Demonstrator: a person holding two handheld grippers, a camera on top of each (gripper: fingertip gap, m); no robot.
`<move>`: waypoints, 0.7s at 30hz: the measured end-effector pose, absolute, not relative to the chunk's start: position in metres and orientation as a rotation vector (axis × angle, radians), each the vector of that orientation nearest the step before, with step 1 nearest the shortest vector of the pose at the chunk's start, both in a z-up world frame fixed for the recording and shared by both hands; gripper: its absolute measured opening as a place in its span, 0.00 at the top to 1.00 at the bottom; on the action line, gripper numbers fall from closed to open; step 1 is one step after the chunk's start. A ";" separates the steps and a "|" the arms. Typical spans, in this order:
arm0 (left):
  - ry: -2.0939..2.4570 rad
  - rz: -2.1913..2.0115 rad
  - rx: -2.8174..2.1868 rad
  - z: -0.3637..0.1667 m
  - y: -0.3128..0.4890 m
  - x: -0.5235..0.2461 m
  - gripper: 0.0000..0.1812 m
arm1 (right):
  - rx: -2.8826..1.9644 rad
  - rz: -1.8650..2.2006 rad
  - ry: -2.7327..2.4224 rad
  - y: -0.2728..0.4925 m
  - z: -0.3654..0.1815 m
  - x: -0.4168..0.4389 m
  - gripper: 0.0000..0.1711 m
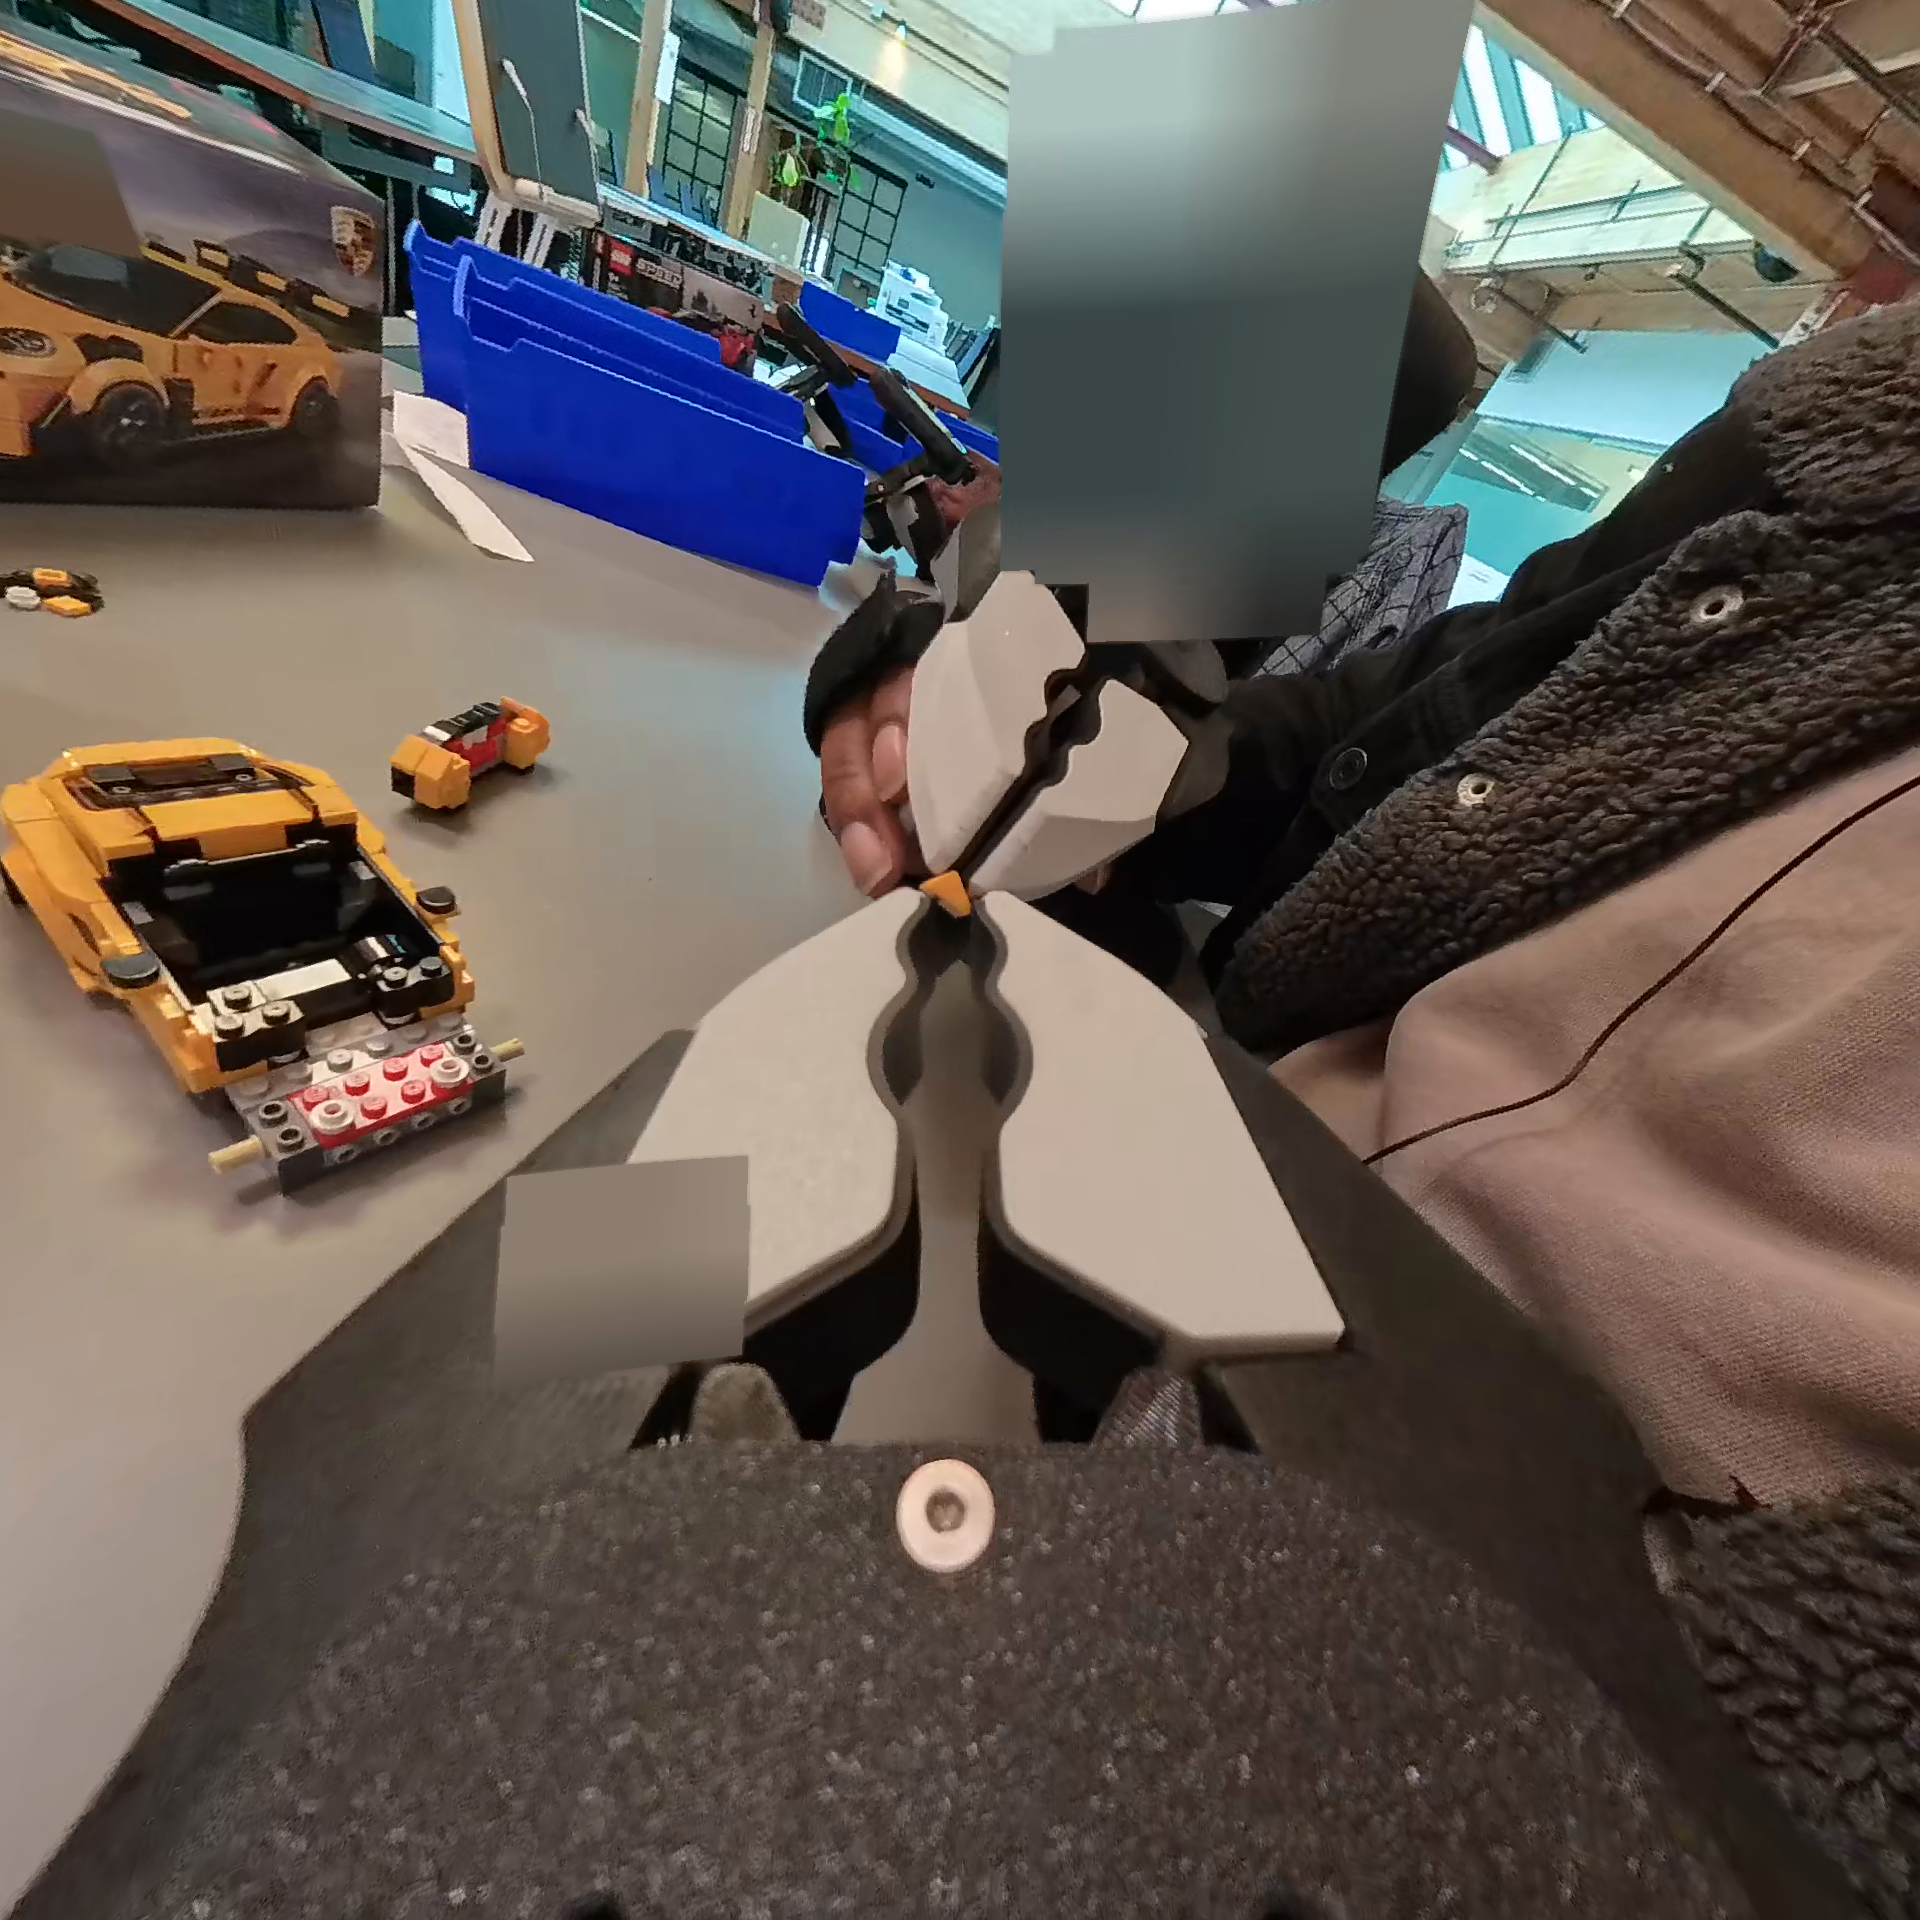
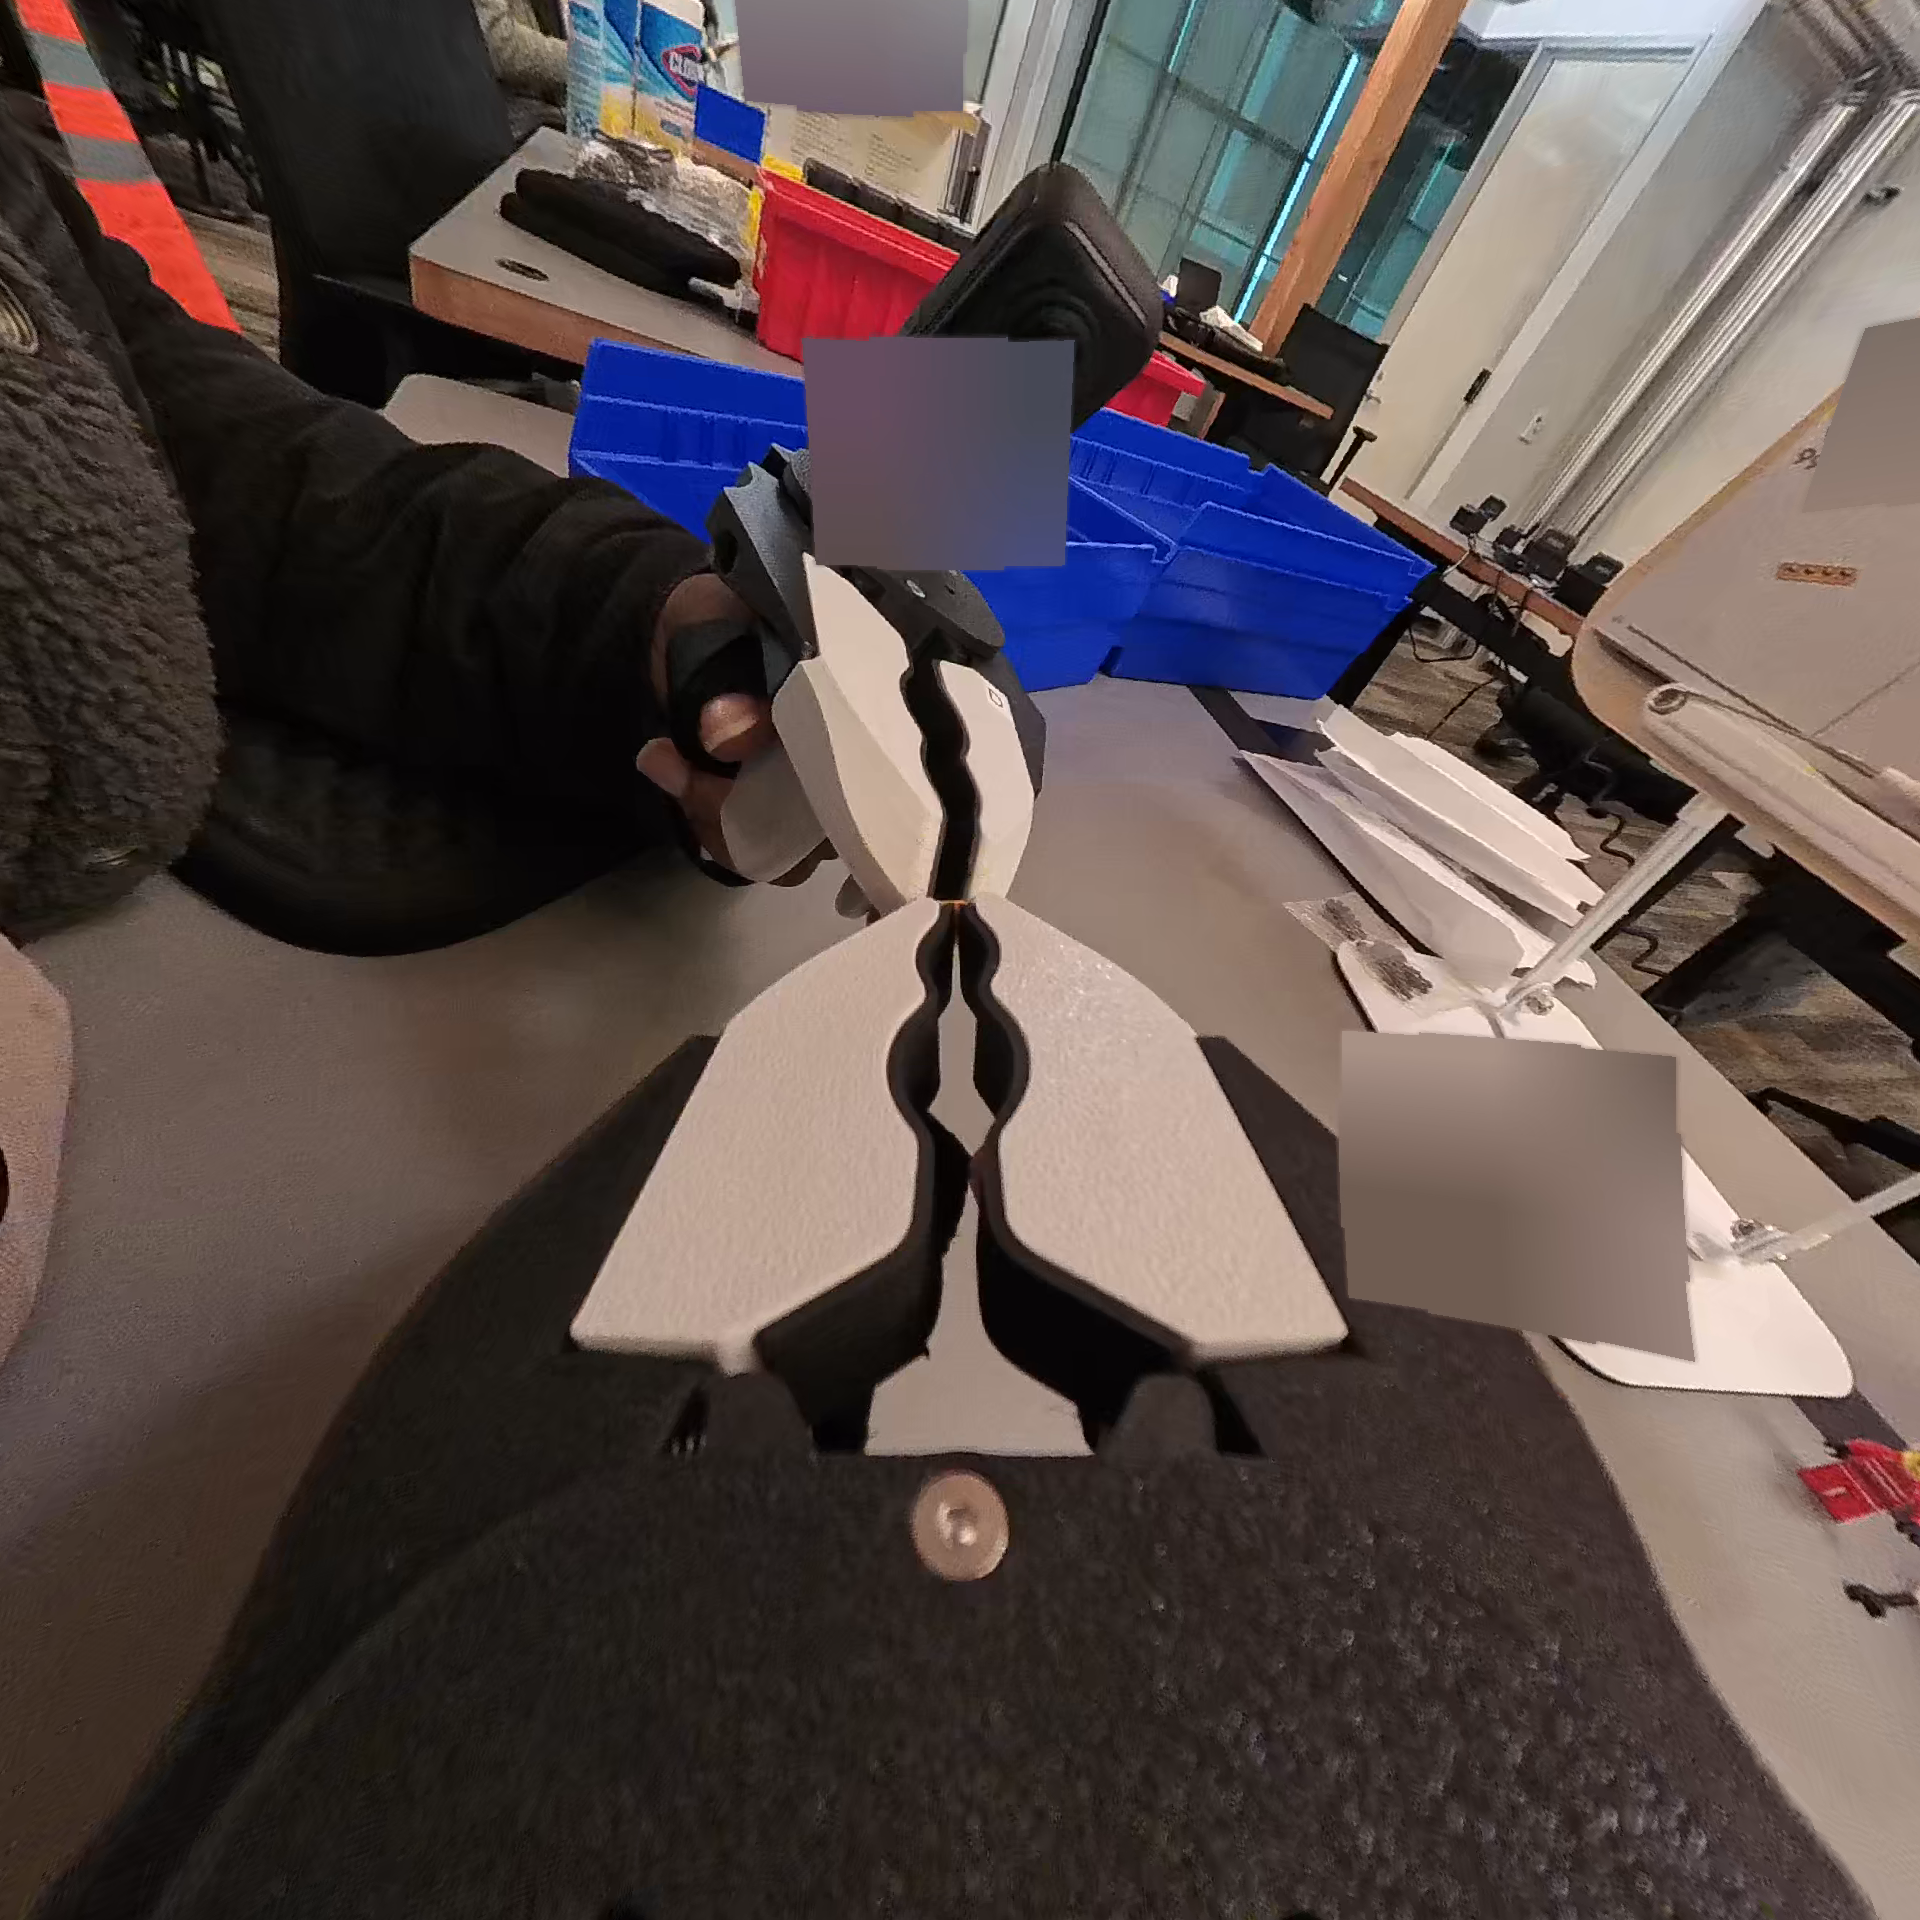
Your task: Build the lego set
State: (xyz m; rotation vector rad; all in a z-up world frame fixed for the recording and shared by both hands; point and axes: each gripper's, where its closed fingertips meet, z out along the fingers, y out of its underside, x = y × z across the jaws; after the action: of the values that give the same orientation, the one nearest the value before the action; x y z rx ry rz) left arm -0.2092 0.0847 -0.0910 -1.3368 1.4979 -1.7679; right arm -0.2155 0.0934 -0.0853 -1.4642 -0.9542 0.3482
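A small orange Lego piece (image 1: 948, 894) is pinched in the air where my two grippers meet tip to tip. My left gripper (image 1: 948, 923) is shut on it from below. My right gripper (image 1: 951, 875) is shut on it from the far side. In the right wrist view only a sliver of the piece (image 2: 958, 907) shows between my right gripper (image 2: 956, 923) and the left gripper (image 2: 956, 885). The part-built orange Lego car (image 1: 229, 935) sits on the grey table (image 1: 644, 665) to the left, roof open and its grey and red end bare. A small orange, red and black sub-assembly (image 1: 473, 748) lies beyond it.
The set's box (image 1: 187, 312) stands at the back left, with a small pile of loose pieces (image 1: 52, 592) in front. Blue bins (image 1: 644, 436) line the back. White paper bags (image 2: 1455, 831), a white stand base (image 2: 1756, 1340) and red pieces (image 2: 1860, 1486) lie right. The person's dark jacket (image 1: 1558, 779) is close. Less than 4 cm separates the two grippers' tips. The part-built orange Lego car (image 1: 229, 935) is about equally far from each gripper, around 20 cm.
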 end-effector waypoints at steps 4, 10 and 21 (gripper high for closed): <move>1.549 -1.664 -1.310 -0.095 0.084 -0.209 0.99 | -1.458 0.378 -0.984 0.089 -0.087 -0.217 1.00; 1.676 -1.152 -1.126 -0.107 0.087 -0.205 0.99 | -1.582 0.577 -0.917 0.087 -0.088 -0.213 0.97; 1.659 -0.420 -0.803 -0.108 0.102 -0.199 0.99 | -1.956 0.828 -0.537 0.099 -0.103 -0.205 0.89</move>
State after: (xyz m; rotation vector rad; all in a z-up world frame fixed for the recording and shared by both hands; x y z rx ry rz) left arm -0.1985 0.1017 -0.1076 -0.8030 1.6593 -0.4204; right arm -0.2048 0.0994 -0.1028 -1.9562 -0.5368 0.8281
